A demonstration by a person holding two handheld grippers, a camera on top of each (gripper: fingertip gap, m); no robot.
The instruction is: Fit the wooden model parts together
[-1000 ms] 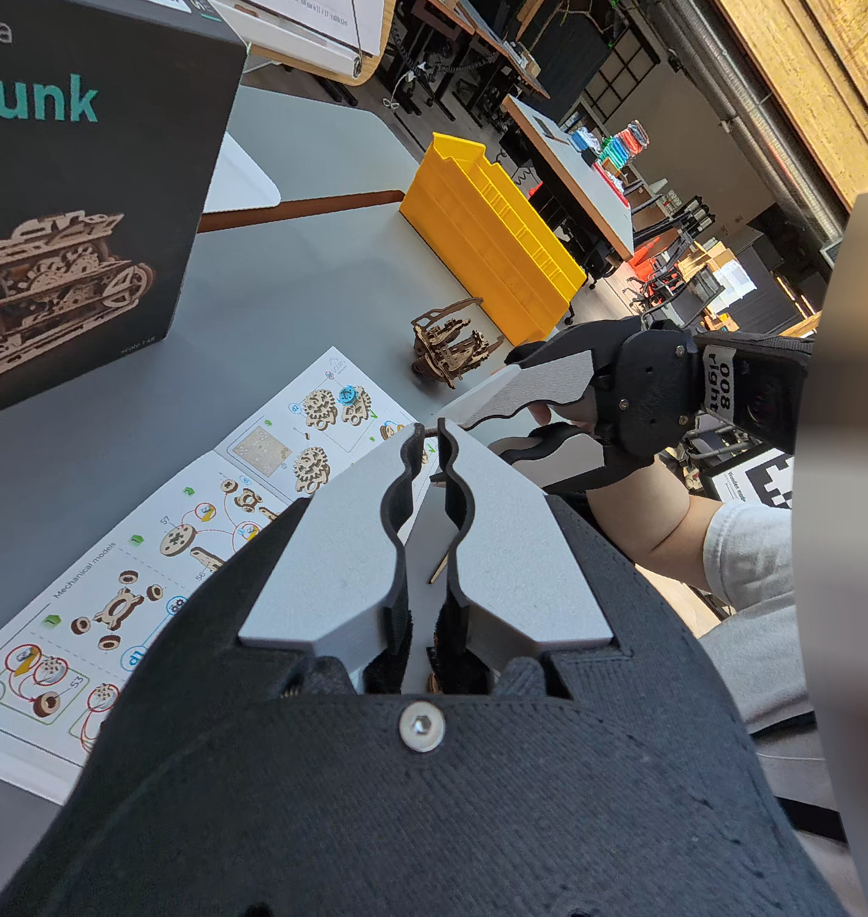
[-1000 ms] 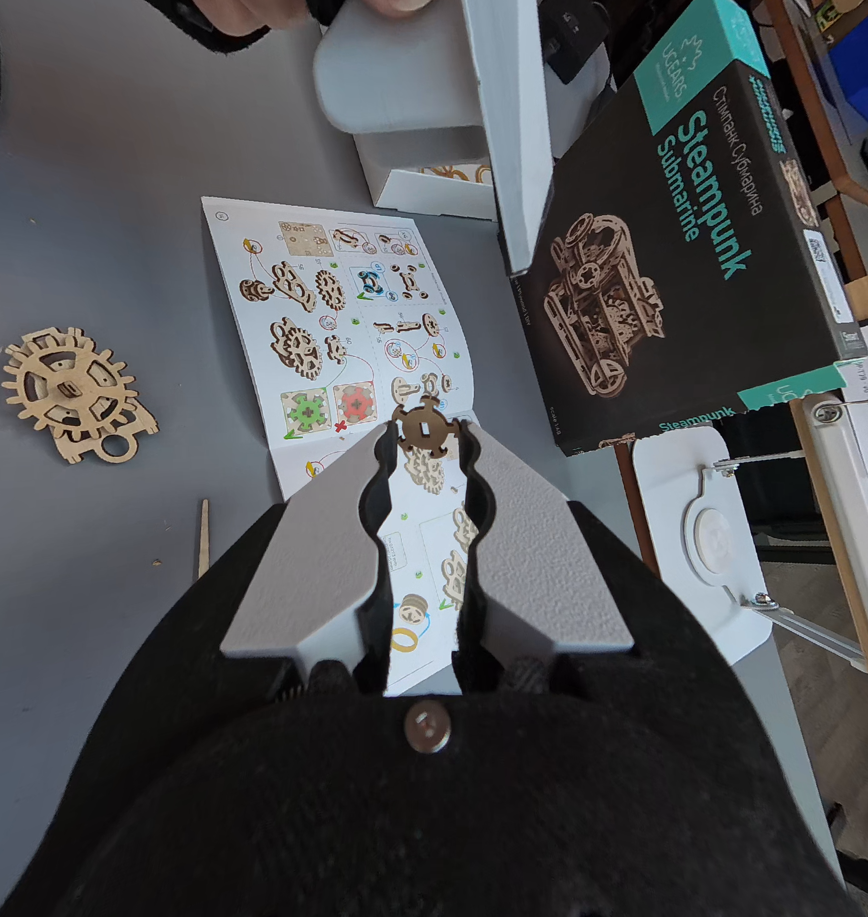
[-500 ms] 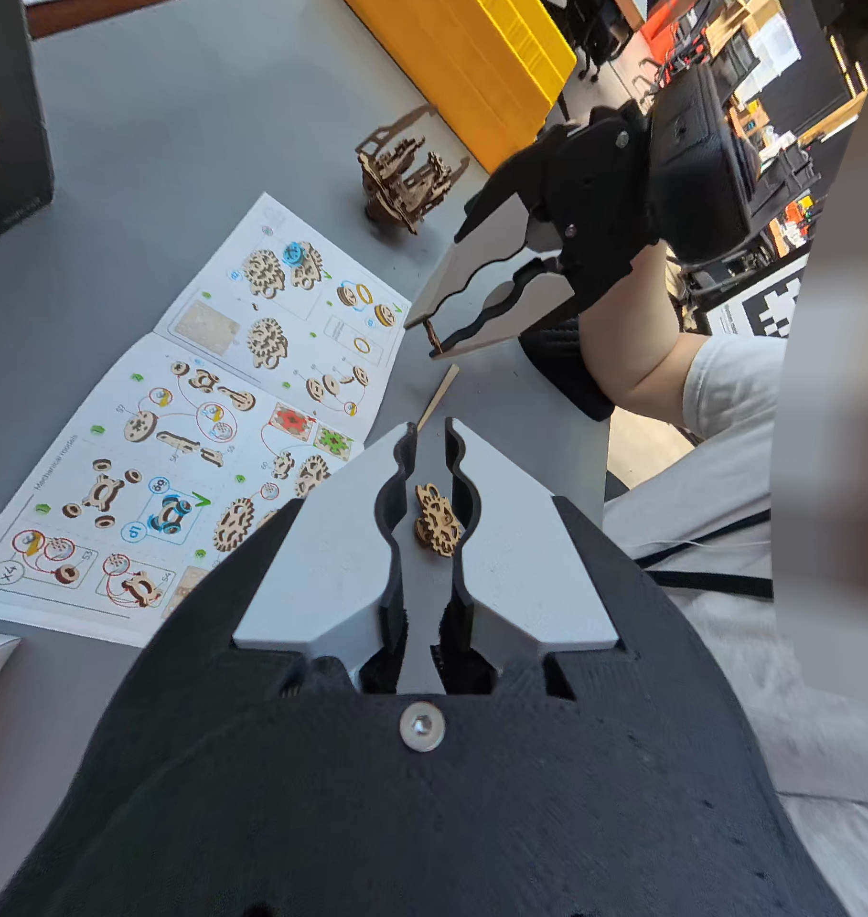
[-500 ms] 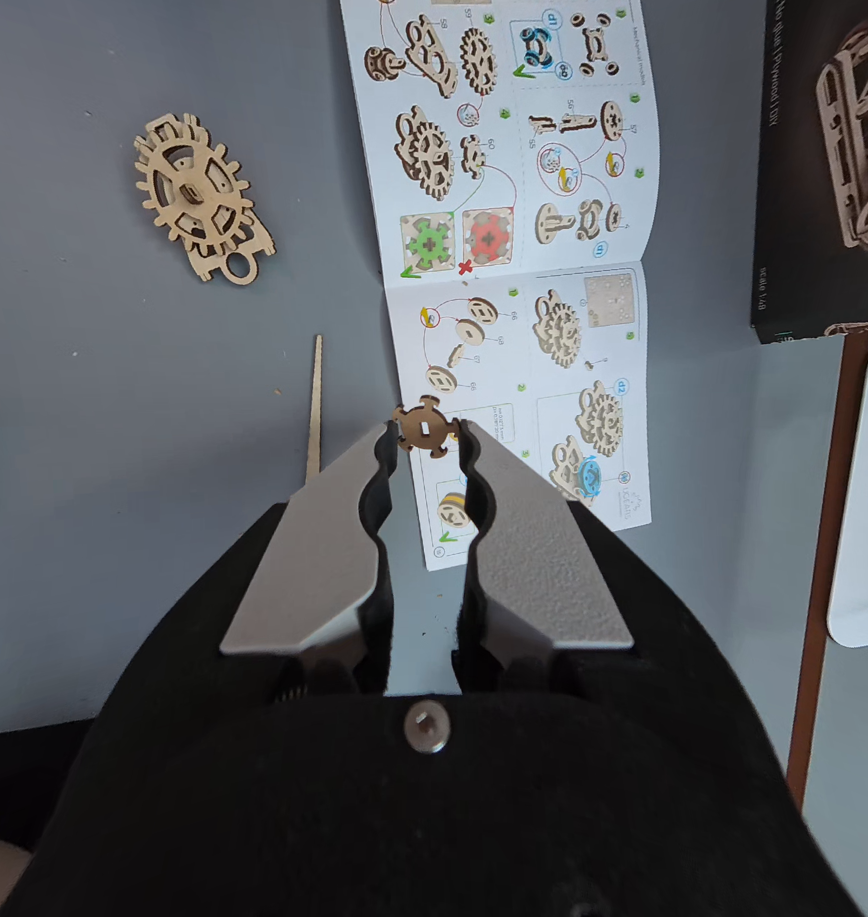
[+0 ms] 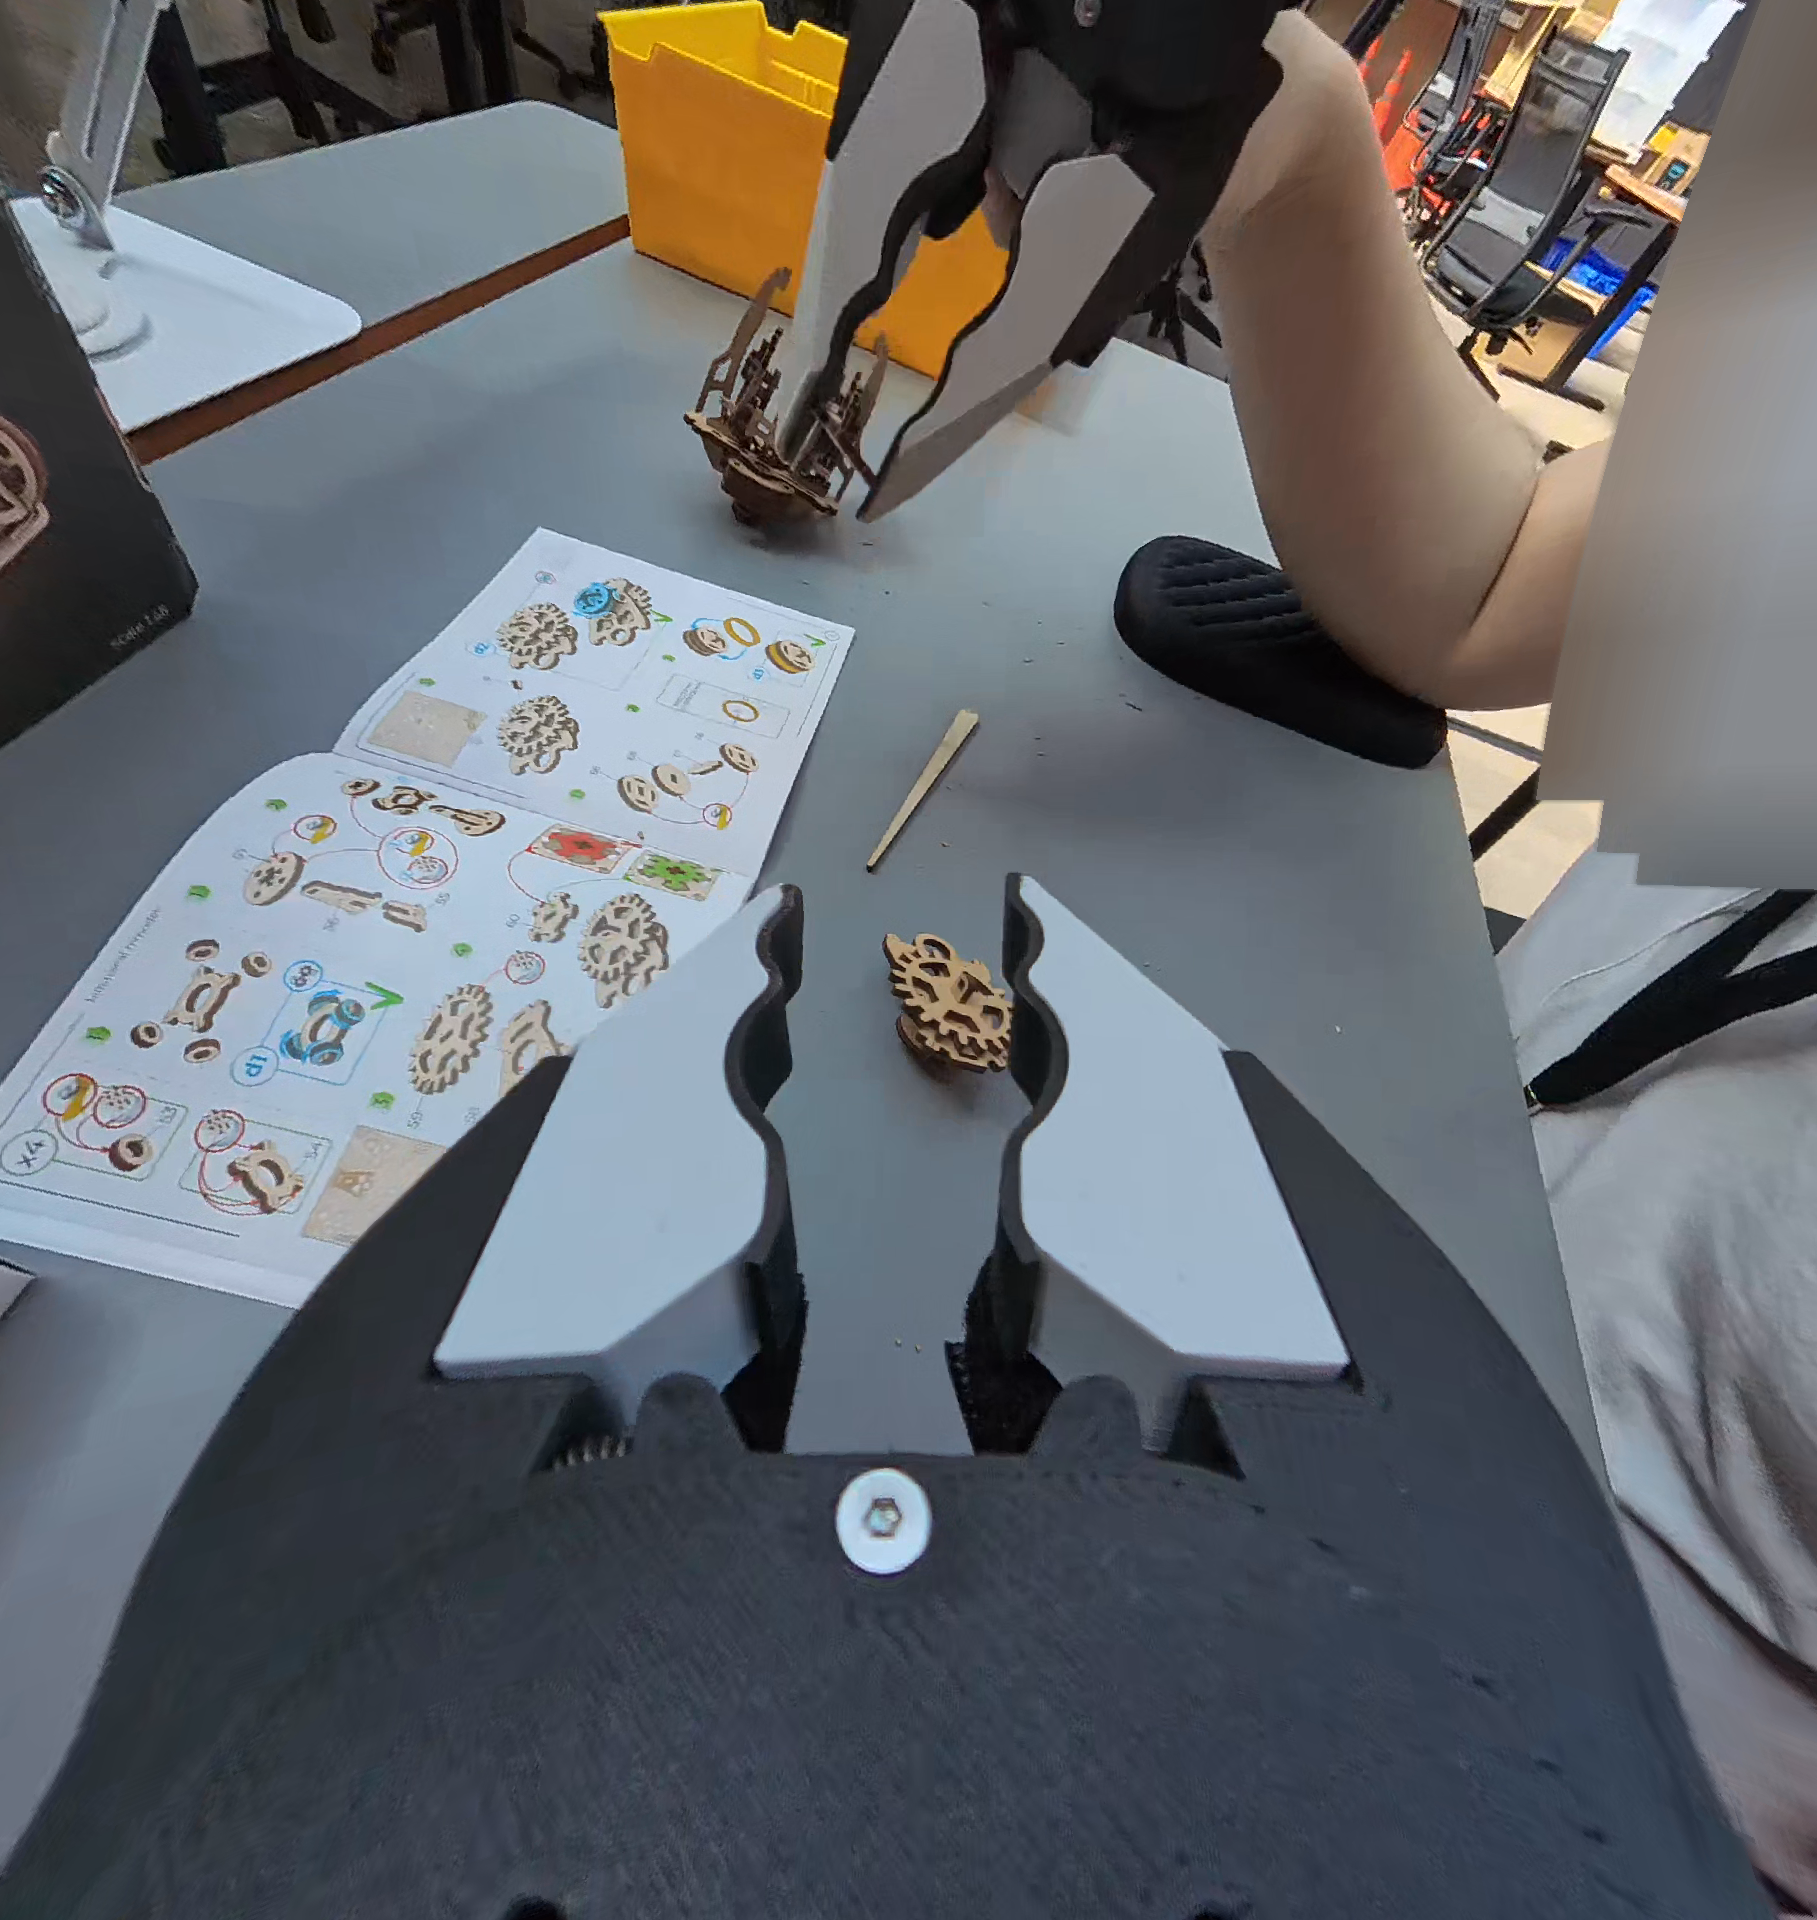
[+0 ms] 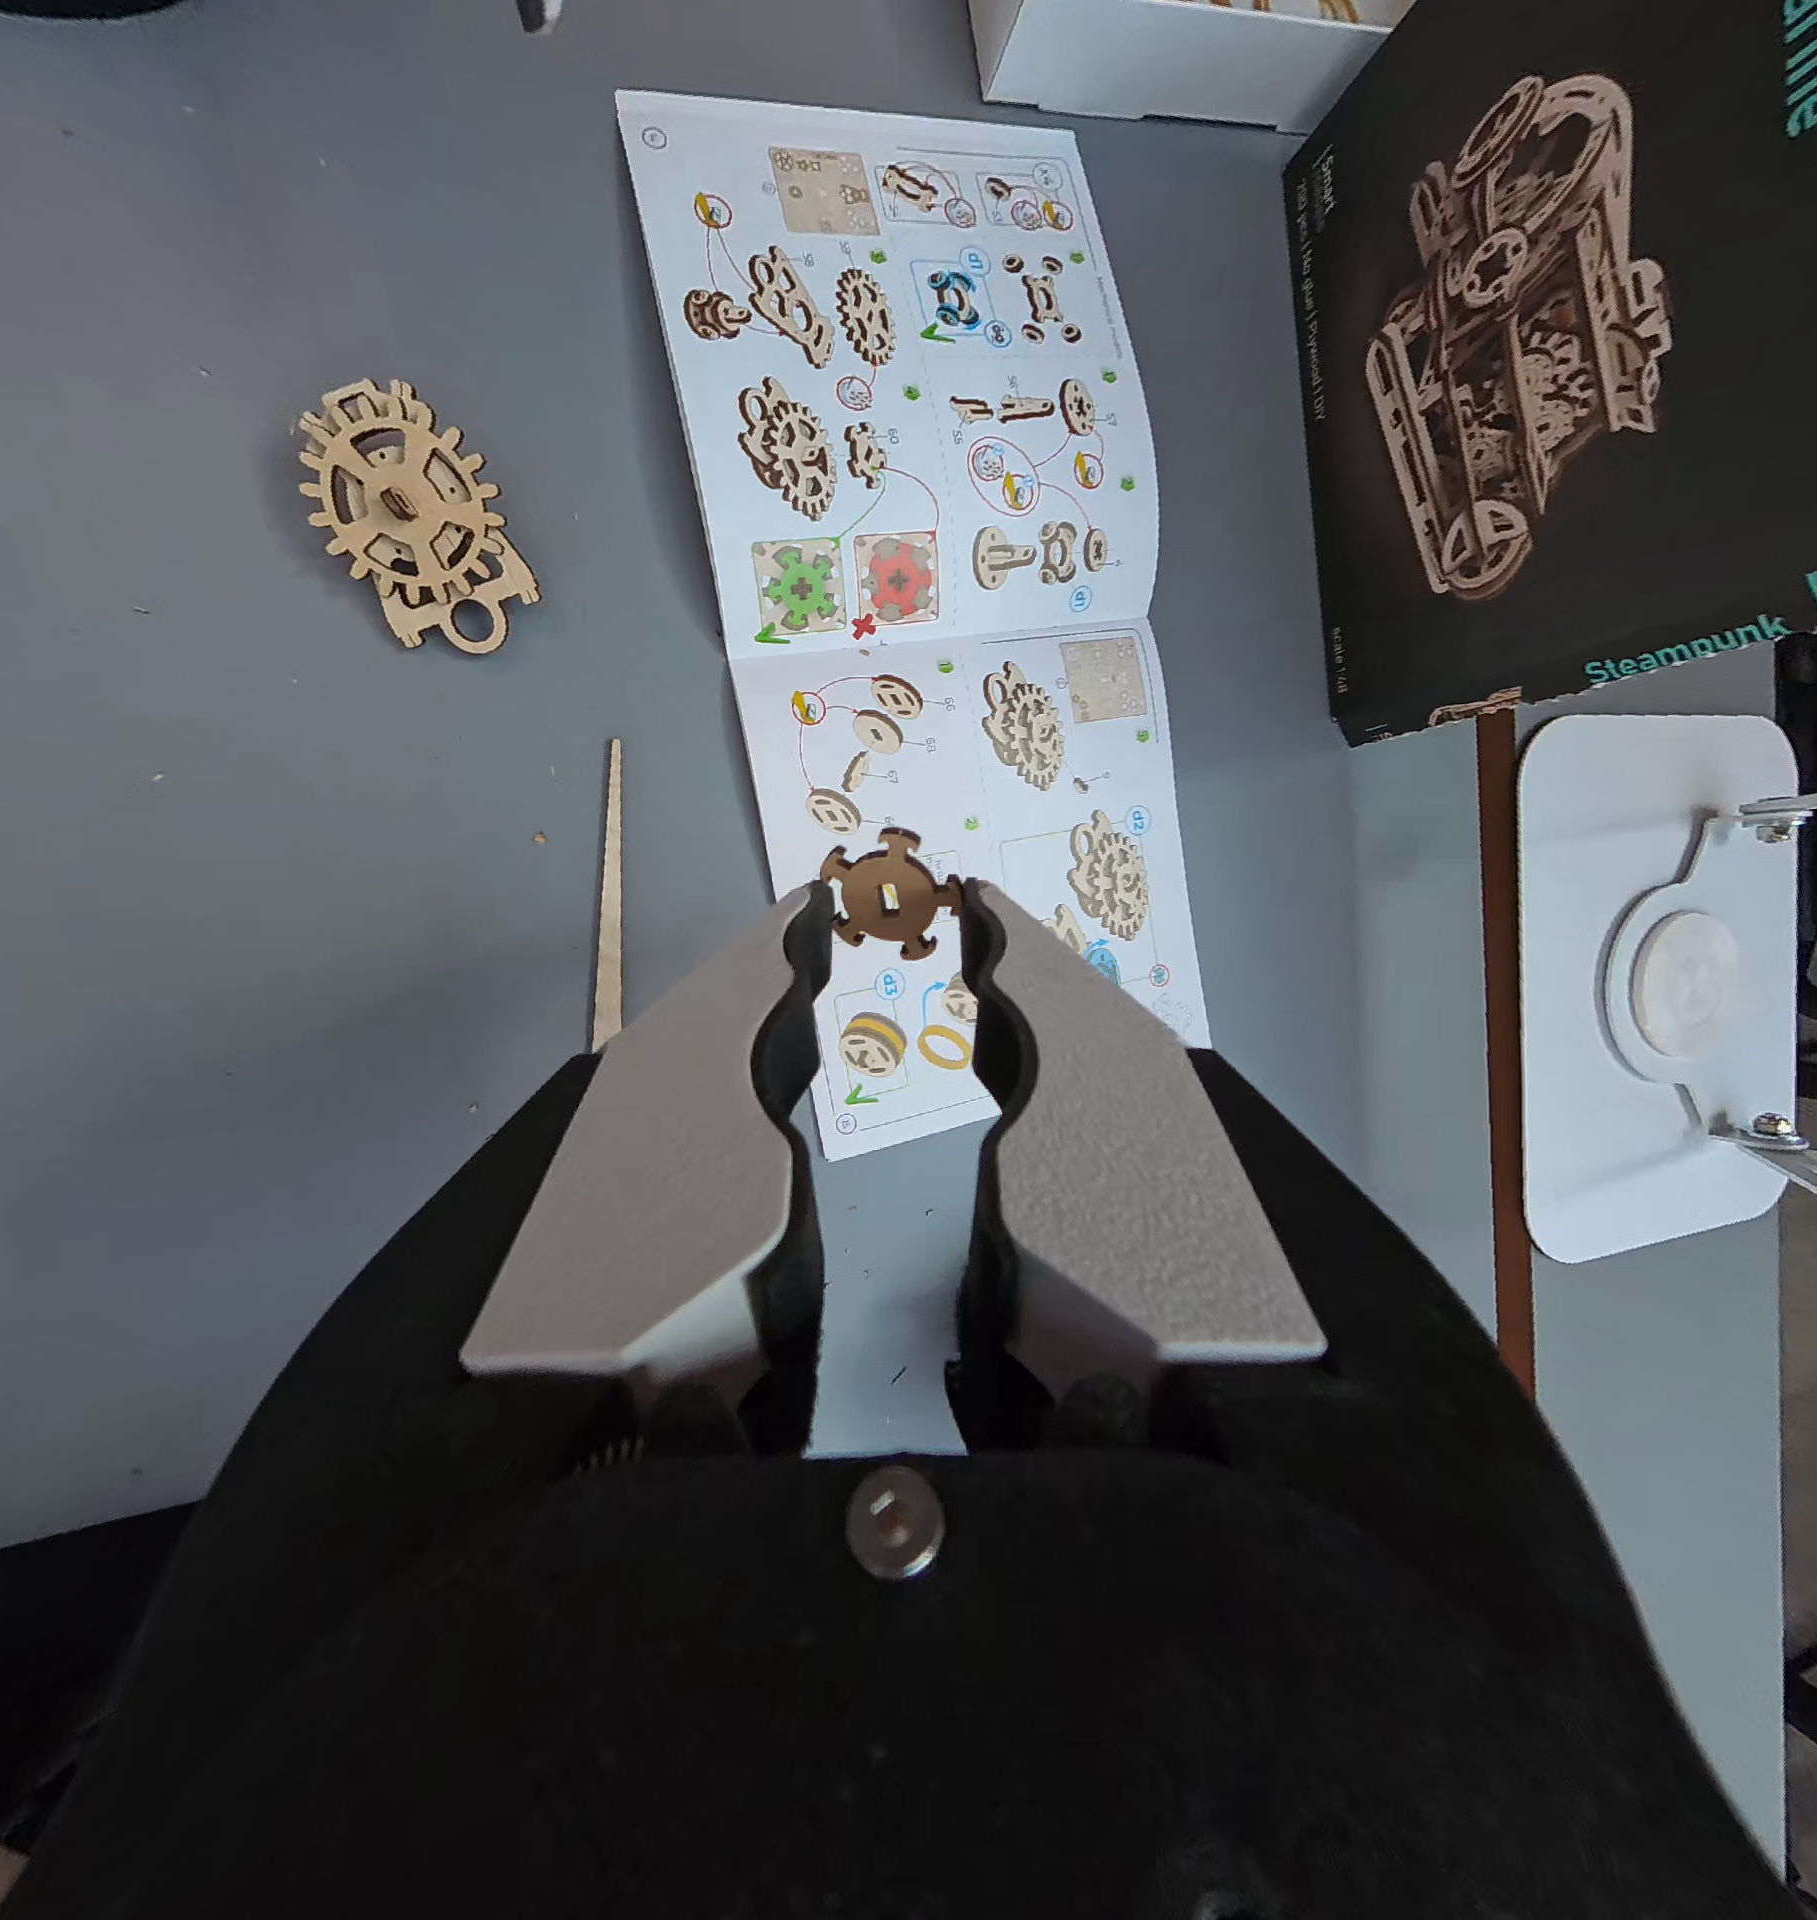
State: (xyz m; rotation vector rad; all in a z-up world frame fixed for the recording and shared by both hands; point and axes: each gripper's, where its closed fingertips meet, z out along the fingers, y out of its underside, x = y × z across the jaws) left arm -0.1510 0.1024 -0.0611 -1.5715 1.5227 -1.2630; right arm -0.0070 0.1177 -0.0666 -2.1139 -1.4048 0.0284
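My left gripper [image 5: 904, 894] is open and empty, low over the grey table [image 5: 1091, 727]. A pale wooden gear assembly [image 5: 948, 1003] lies on the table between its fingers, close to the right one. It also shows in the right wrist view [image 6: 405, 509]. My right gripper [image 6: 890, 896] is shut on a small brown notched disc [image 6: 888, 904], held above the instruction sheet [image 6: 883, 416]. In the left wrist view the right gripper [image 5: 831, 468] hangs just in front of a dark wooden sub-assembly [image 5: 748, 436].
A thin wooden stick [image 5: 919, 790] lies beside the instruction sheet [image 5: 468, 883]. A yellow bin [image 5: 717, 156] stands behind. A black kit box [image 6: 1569, 364], a white stand base [image 6: 1652, 987] and a white box [image 6: 1143, 52] border the sheet. A person's arm rests on a black pad [image 5: 1257, 644]. About 15 centimetres separates my left fingertips from my right.
My left gripper has tilted down toward the table and its jaws have opened wide around the gear assembly. My right gripper has kept the notched disc and moved toward the dark sub-assembly.
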